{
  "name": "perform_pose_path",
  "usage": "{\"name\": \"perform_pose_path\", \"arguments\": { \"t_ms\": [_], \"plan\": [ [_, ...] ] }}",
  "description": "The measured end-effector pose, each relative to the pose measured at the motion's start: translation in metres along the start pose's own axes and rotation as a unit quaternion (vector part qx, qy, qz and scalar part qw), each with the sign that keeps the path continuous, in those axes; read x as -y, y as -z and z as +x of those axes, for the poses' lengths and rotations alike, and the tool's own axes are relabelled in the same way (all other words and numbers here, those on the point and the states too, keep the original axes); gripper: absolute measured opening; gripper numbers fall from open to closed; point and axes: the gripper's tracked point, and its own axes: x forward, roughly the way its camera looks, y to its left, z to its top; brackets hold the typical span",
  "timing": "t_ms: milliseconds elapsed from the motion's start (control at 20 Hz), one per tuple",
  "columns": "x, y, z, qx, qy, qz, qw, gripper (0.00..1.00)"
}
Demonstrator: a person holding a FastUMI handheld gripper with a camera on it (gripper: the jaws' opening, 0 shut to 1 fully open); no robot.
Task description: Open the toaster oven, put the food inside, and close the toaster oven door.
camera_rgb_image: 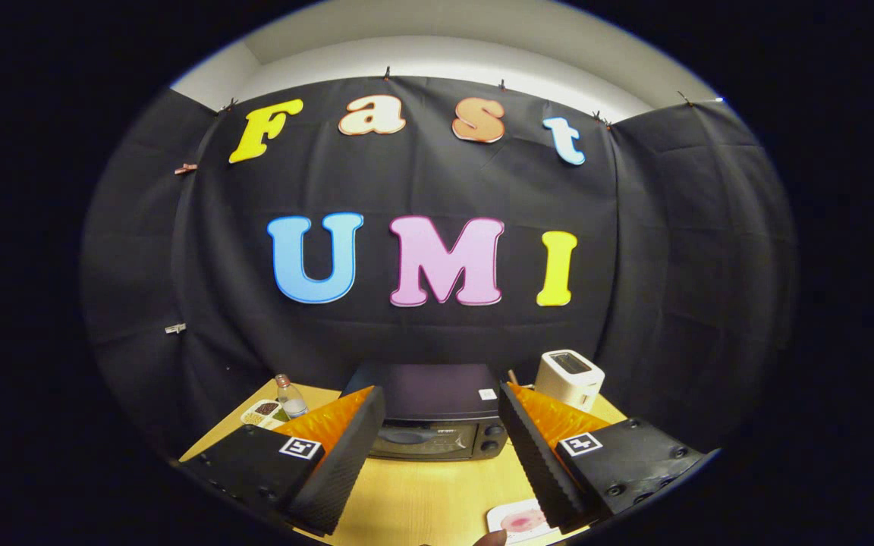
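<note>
A dark toaster oven (433, 413) stands on the wooden table (422, 493), straight beyond my fingers, with its glass door shut. My gripper (437, 432) is open, held above the table and well short of the oven, with nothing between the fingers. Close by the right finger, a small white plate (520, 521) carries a pinkish piece of food (522, 520); the finger hides part of it.
A white pop-up toaster (570, 378) stands to the right of the oven. To the oven's left are a clear bottle (290, 397) and a small tray with compartments (262, 413). The black cloth wall hangs right behind the table.
</note>
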Motion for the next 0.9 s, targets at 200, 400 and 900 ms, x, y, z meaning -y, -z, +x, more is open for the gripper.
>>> {"name": "perform_pose_path", "arguments": {
  "t_ms": [200, 400, 900],
  "plan": [
    [-0.034, 0.056, 0.054, -0.067, -0.023, 0.013, 0.997, 0.98],
    [-0.044, 0.117, 0.11, -0.13, -0.015, 0.011, 0.991, 0.98],
    [-0.045, 0.179, 0.182, -0.187, 0.012, 0.004, 0.982, 0.99]
  ]
}}
